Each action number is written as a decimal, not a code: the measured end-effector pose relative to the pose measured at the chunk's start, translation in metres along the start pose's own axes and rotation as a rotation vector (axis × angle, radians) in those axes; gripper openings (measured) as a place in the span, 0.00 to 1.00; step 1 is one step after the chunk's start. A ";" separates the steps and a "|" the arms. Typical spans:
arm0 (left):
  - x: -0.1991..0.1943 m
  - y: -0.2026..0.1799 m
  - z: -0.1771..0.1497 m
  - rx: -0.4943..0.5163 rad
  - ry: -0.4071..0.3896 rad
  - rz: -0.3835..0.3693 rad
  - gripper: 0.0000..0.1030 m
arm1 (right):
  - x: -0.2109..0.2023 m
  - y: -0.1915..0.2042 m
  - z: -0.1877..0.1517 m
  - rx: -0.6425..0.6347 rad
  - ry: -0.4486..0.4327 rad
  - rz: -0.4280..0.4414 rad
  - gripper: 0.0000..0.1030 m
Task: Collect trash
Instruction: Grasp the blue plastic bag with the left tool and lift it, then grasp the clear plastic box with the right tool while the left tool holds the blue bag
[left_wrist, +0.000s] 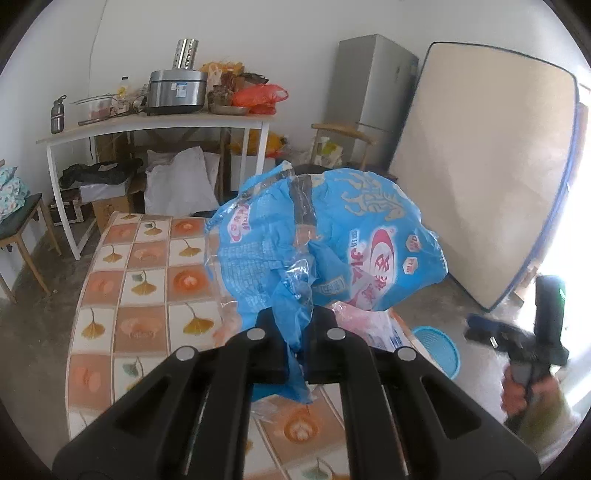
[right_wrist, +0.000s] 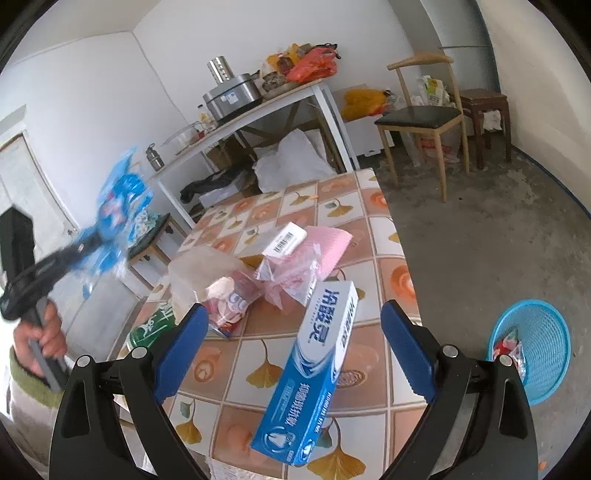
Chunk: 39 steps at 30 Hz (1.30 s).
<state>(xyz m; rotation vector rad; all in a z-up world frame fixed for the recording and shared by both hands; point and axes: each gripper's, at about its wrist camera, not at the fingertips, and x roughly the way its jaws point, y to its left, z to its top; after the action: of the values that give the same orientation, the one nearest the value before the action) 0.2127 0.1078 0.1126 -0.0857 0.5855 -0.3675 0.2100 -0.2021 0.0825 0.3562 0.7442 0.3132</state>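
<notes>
My left gripper (left_wrist: 297, 328) is shut on a crumpled blue plastic bag (left_wrist: 332, 240) and holds it up above the tiled table (left_wrist: 140, 280). The same bag shows blurred in the right wrist view (right_wrist: 118, 206). My right gripper (right_wrist: 291, 332) is open, its blue pads (right_wrist: 184, 347) wide apart above the table. A blue and white toothpaste box (right_wrist: 314, 373) lies between them on the table (right_wrist: 388, 258). A blue mesh basket (right_wrist: 532, 350) stands on the floor to the right with a wrapper inside; it also shows in the left wrist view (left_wrist: 439, 347).
More trash lies on the table: a pink packet (right_wrist: 317, 254), a white barcode box (right_wrist: 288, 238), a clear bag with a red and white wrapper (right_wrist: 225, 299), a green packet (right_wrist: 151, 325). A white side table (left_wrist: 155, 122), a wooden chair (right_wrist: 421, 118) and a leaning mattress (left_wrist: 480, 170) stand around.
</notes>
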 end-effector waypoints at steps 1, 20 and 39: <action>-0.007 0.000 -0.006 0.002 -0.002 -0.002 0.03 | 0.000 0.001 0.002 -0.003 -0.001 0.006 0.89; 0.006 -0.035 -0.146 -0.026 0.295 -0.140 0.03 | 0.067 0.067 0.049 -0.205 0.200 0.185 0.87; 0.030 -0.044 -0.163 -0.065 0.350 -0.190 0.03 | 0.232 0.177 0.050 -0.771 0.649 0.184 0.93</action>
<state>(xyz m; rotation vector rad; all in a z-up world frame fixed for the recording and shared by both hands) 0.1311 0.0601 -0.0309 -0.1419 0.9392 -0.5540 0.3798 0.0389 0.0519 -0.4381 1.1542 0.8776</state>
